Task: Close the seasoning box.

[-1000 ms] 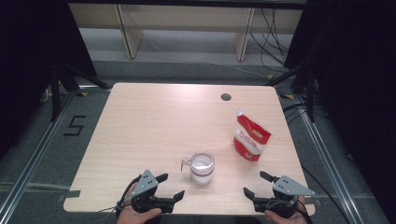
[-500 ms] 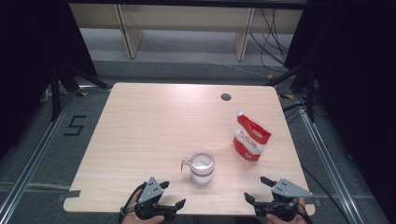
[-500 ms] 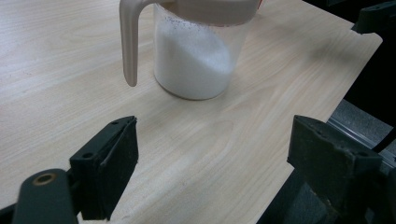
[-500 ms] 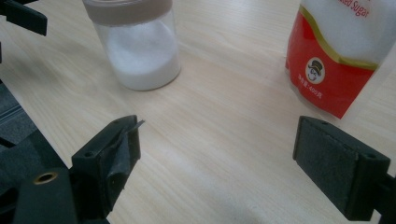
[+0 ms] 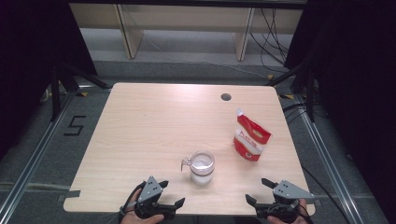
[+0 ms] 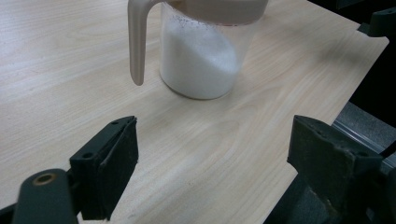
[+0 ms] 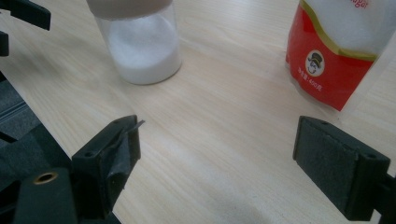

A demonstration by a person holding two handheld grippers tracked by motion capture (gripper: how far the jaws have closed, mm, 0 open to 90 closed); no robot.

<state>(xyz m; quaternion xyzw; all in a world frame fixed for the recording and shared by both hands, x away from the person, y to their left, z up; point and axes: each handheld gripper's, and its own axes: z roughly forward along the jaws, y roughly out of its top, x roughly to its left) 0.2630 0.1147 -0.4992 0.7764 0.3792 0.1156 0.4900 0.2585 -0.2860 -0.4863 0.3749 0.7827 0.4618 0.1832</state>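
You're in a lab-style recording bay, not a home. The wooden table [image 5: 154, 135] stands alone on grey carpet floor [image 5: 42, 154], framed by metal rails [image 5: 28, 161] and black curtains [image 5: 32, 42] on both sides. A taped "5" marker [image 5: 74, 126] sits on the floor at your left. Loose cables [image 5: 273, 28] trail behind the table, past the legs of a pale bench [image 5: 187, 18]. The tabletop has a cable hole [image 5: 226, 97].
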